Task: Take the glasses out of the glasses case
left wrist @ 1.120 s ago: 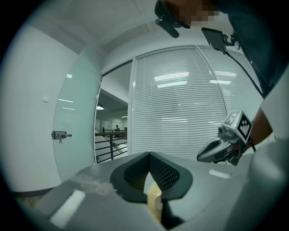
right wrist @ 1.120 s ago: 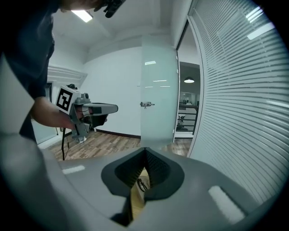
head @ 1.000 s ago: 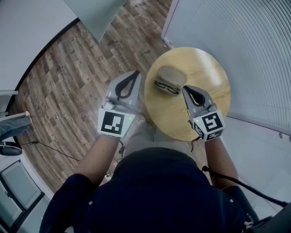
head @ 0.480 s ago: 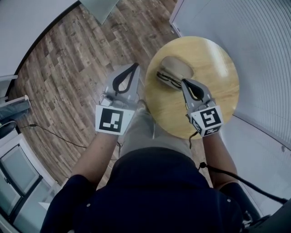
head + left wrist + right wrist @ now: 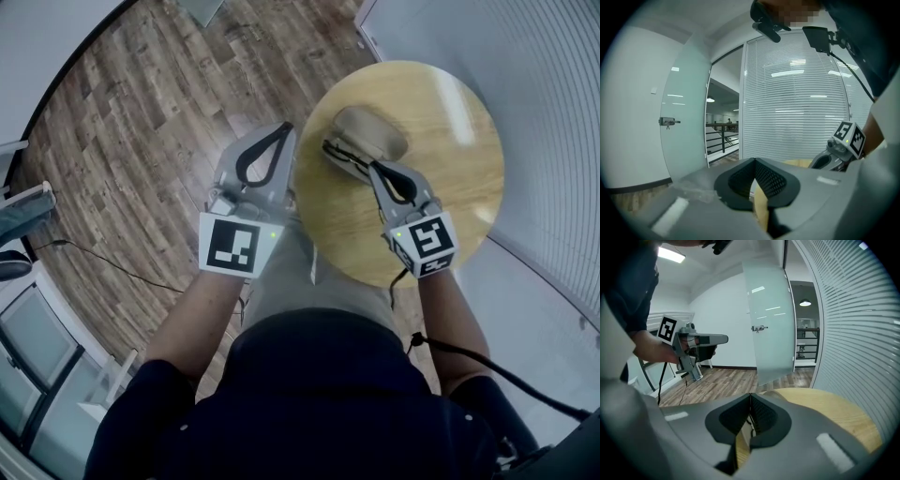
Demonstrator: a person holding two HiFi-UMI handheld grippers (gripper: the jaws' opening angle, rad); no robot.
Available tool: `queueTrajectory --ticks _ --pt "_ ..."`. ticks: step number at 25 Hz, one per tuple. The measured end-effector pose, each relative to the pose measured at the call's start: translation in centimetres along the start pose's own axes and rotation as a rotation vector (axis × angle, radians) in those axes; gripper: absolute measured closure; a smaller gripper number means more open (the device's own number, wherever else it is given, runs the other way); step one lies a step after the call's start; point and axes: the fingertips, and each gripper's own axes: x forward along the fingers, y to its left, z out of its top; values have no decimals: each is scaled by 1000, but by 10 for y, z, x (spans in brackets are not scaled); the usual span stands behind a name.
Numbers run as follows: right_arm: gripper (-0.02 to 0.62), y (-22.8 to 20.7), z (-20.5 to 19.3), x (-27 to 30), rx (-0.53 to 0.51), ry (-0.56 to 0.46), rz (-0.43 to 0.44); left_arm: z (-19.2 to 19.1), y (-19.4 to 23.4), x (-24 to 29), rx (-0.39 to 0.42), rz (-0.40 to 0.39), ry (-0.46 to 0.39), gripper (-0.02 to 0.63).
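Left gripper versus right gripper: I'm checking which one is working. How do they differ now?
The left gripper hangs over the floor beside the round table; the right gripper is over the table. The left is apart from the glasses case; the right's tip is at it. Both have jaws together.

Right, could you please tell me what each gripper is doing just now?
Left gripper: closed, holding nothing.
Right gripper: closed, tip by the glasses in the case, apparently gripping nothing.
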Motion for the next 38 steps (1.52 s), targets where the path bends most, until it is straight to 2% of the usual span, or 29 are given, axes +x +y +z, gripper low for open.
queueTrajectory --ticks 8,19,26,38 --pt "580 -6 -26 19 4 64 28 -21 5 10 -19 -1 28 600" --pt "504 -4 -50 46 -15 150 101 -47 7 24 -42 -20 71 600" --pt "492 -8 -64 56 -31 224 120 -60 7 29 -68 -33 91 600" --pt "491 -10 -77 73 -108 293 151 -74 30 29 -84 8 111 600"
